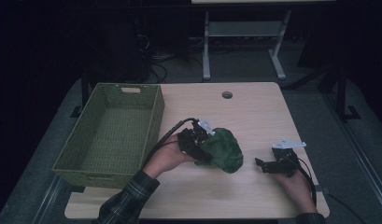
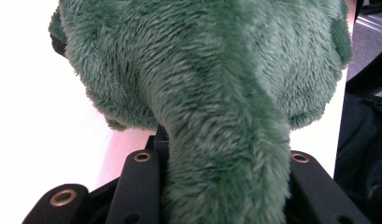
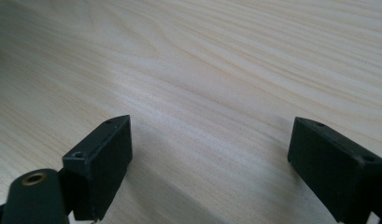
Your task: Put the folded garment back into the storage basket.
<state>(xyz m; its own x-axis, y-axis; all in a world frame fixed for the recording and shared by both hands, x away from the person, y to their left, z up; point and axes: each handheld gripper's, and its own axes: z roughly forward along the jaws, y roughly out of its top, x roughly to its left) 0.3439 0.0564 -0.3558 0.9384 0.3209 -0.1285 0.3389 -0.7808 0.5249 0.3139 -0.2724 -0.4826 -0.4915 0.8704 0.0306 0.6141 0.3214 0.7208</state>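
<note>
High view: the person's left gripper (image 1: 203, 145) grasped a soft, dark-green plush toy (image 1: 224, 150) over the middle of the pale wooden table (image 1: 254, 112), just right of the olive-green woven rectangular basket (image 1: 111, 134). Whether the toy touched the tabletop could not be told. In the left gripper view, a fuzzy limb of the toy (image 2: 226, 177) ran down between the two black jaws, which pressed on it from either side, while the bulk of the toy spread out beyond them. The right gripper (image 1: 265, 165) lay near the table's right front corner, well apart from the toy. In the right gripper view its jaws stood wide apart, unclenched, with bare wood grain between them.
</note>
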